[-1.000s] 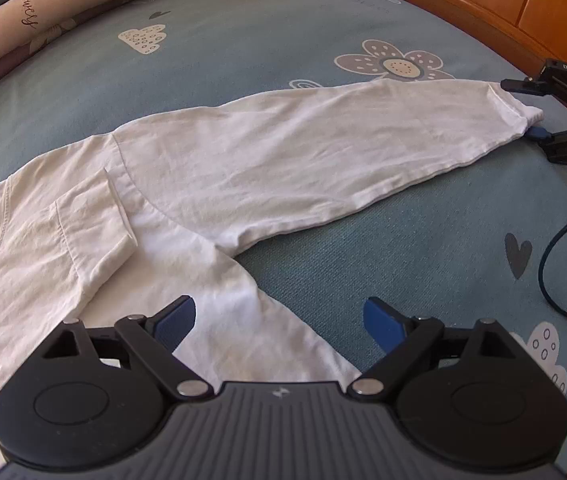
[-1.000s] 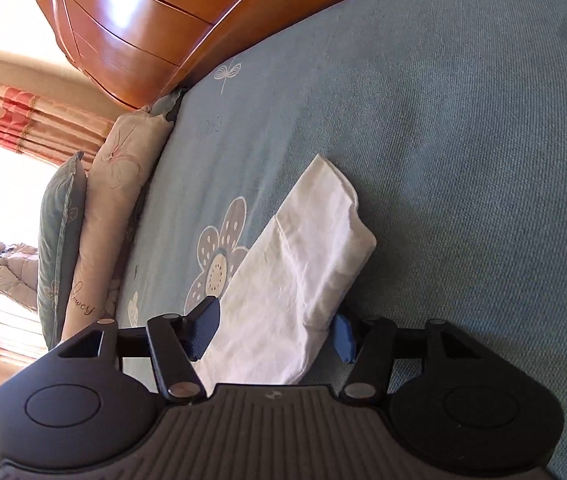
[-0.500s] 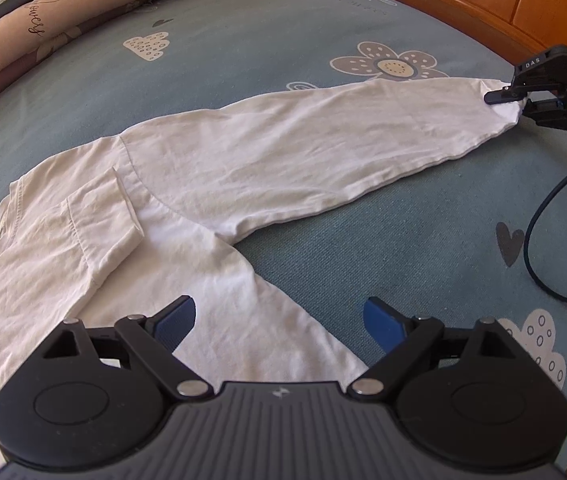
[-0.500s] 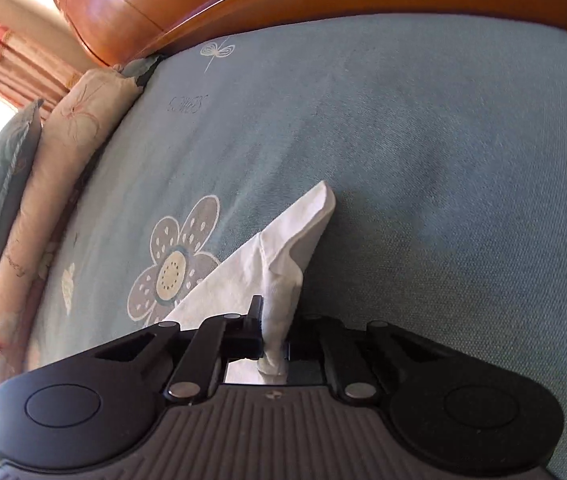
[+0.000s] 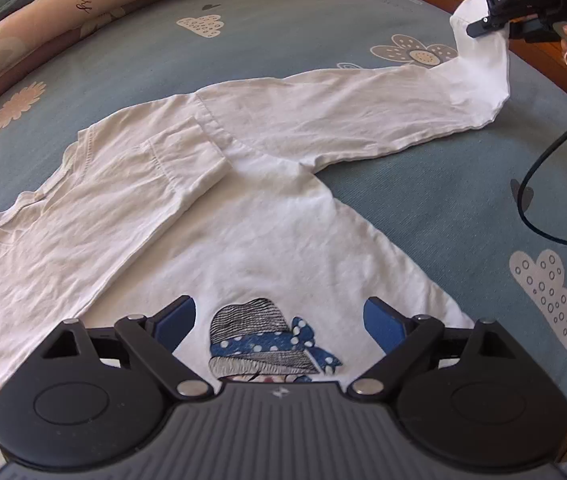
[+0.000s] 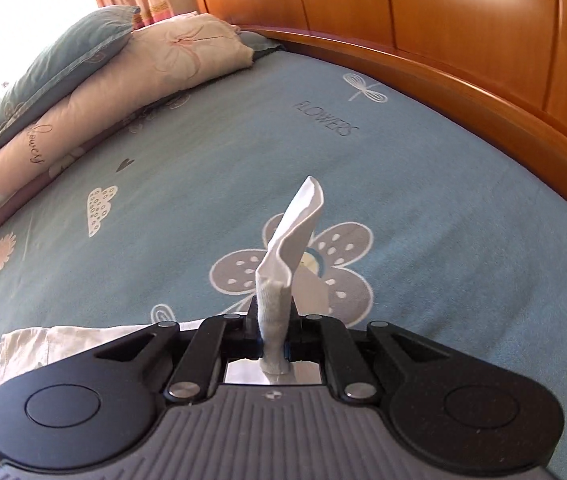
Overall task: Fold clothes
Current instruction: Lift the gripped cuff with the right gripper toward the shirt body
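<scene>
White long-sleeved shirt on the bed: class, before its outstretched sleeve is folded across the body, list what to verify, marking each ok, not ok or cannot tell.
1. Right hand-held gripper shut on the cuff of the white long-sleeved cotton shirt: ok.
2. Cuff lifted off the blue flower-print bedsheet: ok.
3. Other sleeve already folded over the body: ok.
4. Left hand-held gripper open, holding nothing: ok.
5. Black cable off the shirt: ok.
6. Hem lying flat: cannot tell, hidden.

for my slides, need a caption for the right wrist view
Right gripper shut on the cuff of a white shirt sleeve, lifted above the blue flowered bedsheet.
</scene>
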`<control>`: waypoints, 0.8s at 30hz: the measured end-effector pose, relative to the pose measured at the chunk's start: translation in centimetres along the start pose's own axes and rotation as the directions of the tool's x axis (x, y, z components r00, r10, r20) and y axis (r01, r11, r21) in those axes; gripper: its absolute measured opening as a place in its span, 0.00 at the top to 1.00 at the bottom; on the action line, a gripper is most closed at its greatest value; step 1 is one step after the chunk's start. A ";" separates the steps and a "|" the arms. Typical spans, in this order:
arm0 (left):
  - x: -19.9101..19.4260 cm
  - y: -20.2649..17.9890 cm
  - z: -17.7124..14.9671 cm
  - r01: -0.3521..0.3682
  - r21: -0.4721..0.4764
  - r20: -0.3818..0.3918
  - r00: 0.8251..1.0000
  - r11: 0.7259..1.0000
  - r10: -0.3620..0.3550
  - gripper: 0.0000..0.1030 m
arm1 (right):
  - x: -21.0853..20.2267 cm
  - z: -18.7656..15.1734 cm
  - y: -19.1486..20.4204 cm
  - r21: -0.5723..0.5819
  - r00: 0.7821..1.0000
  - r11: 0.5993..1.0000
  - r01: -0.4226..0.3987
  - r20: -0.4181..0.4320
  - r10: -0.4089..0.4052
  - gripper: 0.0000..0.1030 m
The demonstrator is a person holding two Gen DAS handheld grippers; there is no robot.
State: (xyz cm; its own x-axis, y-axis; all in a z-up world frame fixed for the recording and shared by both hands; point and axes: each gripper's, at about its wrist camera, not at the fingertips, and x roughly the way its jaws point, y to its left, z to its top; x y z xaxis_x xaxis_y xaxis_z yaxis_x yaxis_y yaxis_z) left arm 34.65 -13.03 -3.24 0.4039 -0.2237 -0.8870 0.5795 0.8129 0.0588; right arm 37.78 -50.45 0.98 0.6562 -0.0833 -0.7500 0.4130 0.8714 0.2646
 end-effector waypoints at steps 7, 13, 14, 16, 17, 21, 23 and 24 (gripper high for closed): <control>-2.3 3.9 -3.6 -0.029 -0.039 -0.012 1.000 0.999 0.028 0.12 | -0.5 -1.0 7.8 -0.108 0.999 0.994 -0.029 0.020 0.032 0.90; -3.9 7.2 -6.7 -0.043 -0.097 -0.014 0.999 0.994 0.041 0.12 | 0.4 -2.7 15.3 -0.220 0.998 0.973 -0.064 0.012 0.069 0.90; -4.0 7.8 -7.1 -0.038 -0.103 -0.024 0.999 0.994 0.035 0.12 | 0.6 -3.1 16.4 -0.229 0.997 0.971 -0.073 0.008 0.077 0.90; -4.1 8.8 -7.9 -0.026 -0.112 -0.048 0.999 0.993 0.021 0.12 | 0.8 -3.7 18.4 -0.245 0.996 0.966 -0.084 0.002 0.087 0.91; -4.1 9.3 -8.3 -0.019 -0.111 -0.069 0.998 0.994 0.012 0.12 | 0.9 -4.0 19.3 -0.253 0.996 0.963 -0.090 -0.003 0.092 0.90; -4.7 10.7 -9.5 -0.029 -0.101 -0.074 0.997 0.994 0.022 0.12 | 1.1 -5.2 22.9 -0.294 0.995 0.950 -0.103 -0.018 0.103 0.90; -5.1 11.3 -10.1 -0.041 -0.101 -0.067 0.997 0.994 0.034 0.12 | 1.2 -5.9 24.4 -0.319 0.994 0.942 -0.105 -0.020 0.104 0.91; -5.3 11.7 -10.5 -0.045 -0.105 -0.064 0.997 0.993 0.038 0.12 | 1.2 -6.2 25.2 -0.333 0.994 0.937 -0.105 -0.021 0.104 0.90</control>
State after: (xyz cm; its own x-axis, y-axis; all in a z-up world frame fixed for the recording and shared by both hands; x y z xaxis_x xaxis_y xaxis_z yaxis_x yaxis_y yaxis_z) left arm 31.87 3.30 -2.69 0.3792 -0.1575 -0.9118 0.4834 0.8740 0.0501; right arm 45.06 -25.61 2.98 0.6821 0.0176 -0.7310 0.1083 0.9863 0.1248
